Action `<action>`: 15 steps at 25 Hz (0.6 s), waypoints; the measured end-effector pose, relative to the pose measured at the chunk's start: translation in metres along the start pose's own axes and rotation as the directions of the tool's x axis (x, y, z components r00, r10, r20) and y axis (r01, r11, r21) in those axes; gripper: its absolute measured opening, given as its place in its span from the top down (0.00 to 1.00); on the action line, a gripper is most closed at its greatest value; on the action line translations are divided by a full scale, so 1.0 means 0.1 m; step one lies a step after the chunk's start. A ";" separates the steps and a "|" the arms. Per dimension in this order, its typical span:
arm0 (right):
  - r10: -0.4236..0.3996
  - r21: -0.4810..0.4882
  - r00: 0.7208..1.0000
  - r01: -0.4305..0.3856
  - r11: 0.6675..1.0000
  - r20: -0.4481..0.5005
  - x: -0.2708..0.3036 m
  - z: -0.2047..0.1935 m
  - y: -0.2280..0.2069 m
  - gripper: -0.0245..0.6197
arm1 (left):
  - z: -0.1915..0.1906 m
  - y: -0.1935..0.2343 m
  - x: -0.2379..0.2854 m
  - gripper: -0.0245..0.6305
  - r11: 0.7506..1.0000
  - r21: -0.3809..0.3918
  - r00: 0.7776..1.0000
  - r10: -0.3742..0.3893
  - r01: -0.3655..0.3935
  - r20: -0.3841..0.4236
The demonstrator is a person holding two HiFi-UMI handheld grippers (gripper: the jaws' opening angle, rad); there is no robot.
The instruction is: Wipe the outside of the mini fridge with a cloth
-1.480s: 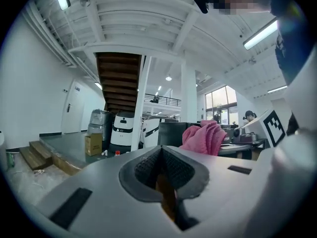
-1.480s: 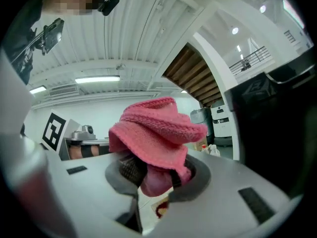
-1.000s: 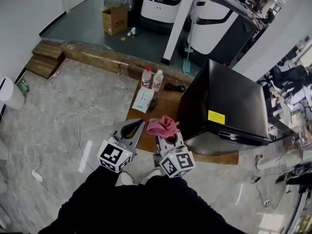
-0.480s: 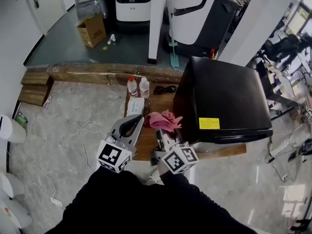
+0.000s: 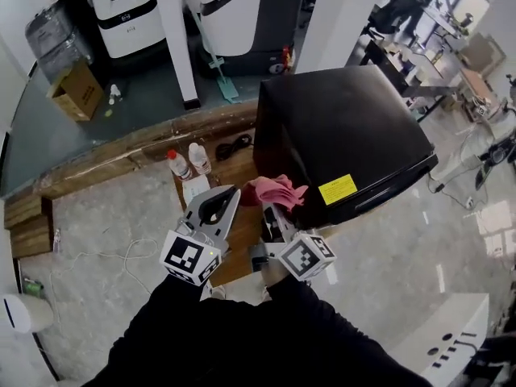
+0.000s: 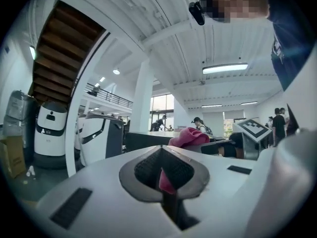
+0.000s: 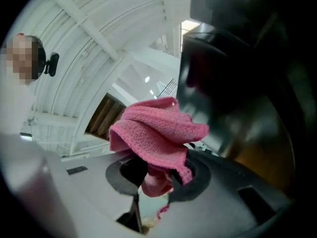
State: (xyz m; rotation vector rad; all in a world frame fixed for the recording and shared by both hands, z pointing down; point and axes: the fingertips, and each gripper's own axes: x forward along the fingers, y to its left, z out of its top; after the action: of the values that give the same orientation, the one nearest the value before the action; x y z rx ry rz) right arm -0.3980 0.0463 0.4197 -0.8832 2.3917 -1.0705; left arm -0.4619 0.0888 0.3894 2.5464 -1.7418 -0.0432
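Pinched cloth point(image 5: 276, 190) tight in right gripper point(image 5: 268, 213) just beside fridge point(image 5: 339, 127); held left gripper point(image 5: 222, 204) closed, empty. Could have lost cloth to a snag on fridge edge.

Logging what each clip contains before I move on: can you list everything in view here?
fridge: one, black, on the table, right
label: one, yellow, on the fridge top
cloth: one, pink, bunched by the fridge's near-left corner
bottles: two, clear, on the table's far left
packet: one, white, beside the bottles
cable: one, black, on the table behind
table: one, brown wood, low
box: one, brown cardboard, on the floor, far left
machines: two, white and black, at the back
left gripper: grey, jaws together, empty
right gripper: grey, jaws closed on the cloth
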 end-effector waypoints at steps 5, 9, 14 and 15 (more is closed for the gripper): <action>-0.156 0.049 0.971 0.150 0.987 0.183 -0.01 0.23 -0.24 0.81 | 0.06 -0.03 0.20 0.95 0.980 0.015 0.980 -0.198 0.198 -0.001; -0.249 0.145 0.929 0.216 0.966 0.273 -0.02 0.34 -0.47 0.80 | -0.02 -0.09 0.32 0.95 0.955 0.022 0.955 -0.294 0.294 -0.027; -0.292 0.252 0.897 0.214 0.944 0.331 -0.06 0.32 -0.60 0.80 | -0.21 -0.12 0.48 0.95 0.937 0.004 0.935 -0.349 0.350 -0.063; -0.295 0.255 0.896 0.215 0.943 0.331 -0.07 0.29 -0.64 0.80 | -0.26 -0.12 0.51 0.95 0.935 0.002 0.933 -0.354 0.355 -0.069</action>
State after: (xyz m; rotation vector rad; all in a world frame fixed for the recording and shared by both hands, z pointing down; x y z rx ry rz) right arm -0.3515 0.0031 0.4501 -1.2243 1.8529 -1.1160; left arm -0.4306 0.0460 0.4152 2.8016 -1.2422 0.0394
